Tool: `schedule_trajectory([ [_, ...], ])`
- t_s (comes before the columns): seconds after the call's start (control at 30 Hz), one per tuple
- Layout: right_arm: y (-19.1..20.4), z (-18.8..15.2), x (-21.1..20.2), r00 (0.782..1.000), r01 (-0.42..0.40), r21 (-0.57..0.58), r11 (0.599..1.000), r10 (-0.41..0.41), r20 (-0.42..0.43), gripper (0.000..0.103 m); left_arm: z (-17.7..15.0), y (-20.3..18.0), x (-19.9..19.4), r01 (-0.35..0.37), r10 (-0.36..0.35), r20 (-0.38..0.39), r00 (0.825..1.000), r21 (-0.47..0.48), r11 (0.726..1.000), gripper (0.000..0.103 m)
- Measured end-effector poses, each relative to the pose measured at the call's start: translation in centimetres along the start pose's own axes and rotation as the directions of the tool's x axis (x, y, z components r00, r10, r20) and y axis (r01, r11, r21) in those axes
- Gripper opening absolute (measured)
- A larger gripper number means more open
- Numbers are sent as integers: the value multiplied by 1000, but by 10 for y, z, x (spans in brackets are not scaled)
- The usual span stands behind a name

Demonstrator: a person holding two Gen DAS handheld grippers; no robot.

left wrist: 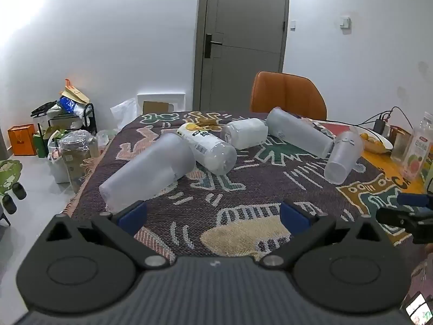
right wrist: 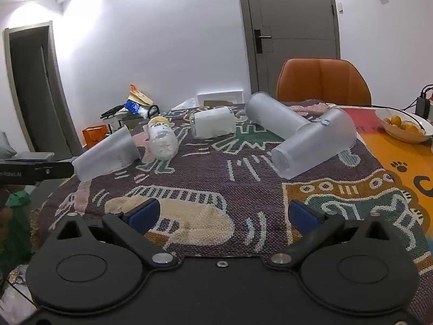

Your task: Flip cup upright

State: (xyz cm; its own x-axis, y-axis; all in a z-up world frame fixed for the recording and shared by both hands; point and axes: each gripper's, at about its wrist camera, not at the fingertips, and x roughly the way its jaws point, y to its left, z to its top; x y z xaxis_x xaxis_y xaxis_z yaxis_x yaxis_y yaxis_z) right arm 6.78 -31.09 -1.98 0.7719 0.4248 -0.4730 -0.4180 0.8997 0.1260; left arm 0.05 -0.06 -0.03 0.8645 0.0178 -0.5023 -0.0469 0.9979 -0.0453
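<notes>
Several frosted plastic cups lie on their sides on the patterned cloth (left wrist: 243, 184). One large cup (left wrist: 147, 170) lies at the near left, just beyond my left gripper (left wrist: 213, 214), which is open and empty; it also shows in the right wrist view (right wrist: 105, 154). Another cup (left wrist: 343, 157) lies at the right, base toward me, ahead of my right gripper (right wrist: 223, 214), which is open and empty; it shows large in the right wrist view (right wrist: 314, 146). A third cup (left wrist: 299, 132) lies behind it (right wrist: 276, 115).
A labelled clear bottle (left wrist: 207, 146) and a white squarish container (left wrist: 245, 132) lie among the cups. An orange chair (left wrist: 288, 94) stands behind the table. A fruit bowl (right wrist: 403, 126), a juice bottle (left wrist: 415, 149) and cables sit at the right. Bags clutter the floor at left (left wrist: 65, 135).
</notes>
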Motion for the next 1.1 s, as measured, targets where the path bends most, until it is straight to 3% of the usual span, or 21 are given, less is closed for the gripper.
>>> schedule_trajectory([
  [0.23, 0, 1, -2, 1000, 4, 11, 1000, -4, 5, 103, 3, 4, 2, -15, 15, -1, 1000, -34, 999, 103],
  [0.53, 1, 1, -2, 1000, 3, 2, 1000, -3, 3, 103, -10, -15, 4, 11, -11, 4, 1000, 5, 1000, 103],
  [1.1, -2, 3, -4, 1000, 2, 5, 1000, -2, 8, 103, 0, -10, -8, 28, -29, 12, 1000, 20, 999, 103],
])
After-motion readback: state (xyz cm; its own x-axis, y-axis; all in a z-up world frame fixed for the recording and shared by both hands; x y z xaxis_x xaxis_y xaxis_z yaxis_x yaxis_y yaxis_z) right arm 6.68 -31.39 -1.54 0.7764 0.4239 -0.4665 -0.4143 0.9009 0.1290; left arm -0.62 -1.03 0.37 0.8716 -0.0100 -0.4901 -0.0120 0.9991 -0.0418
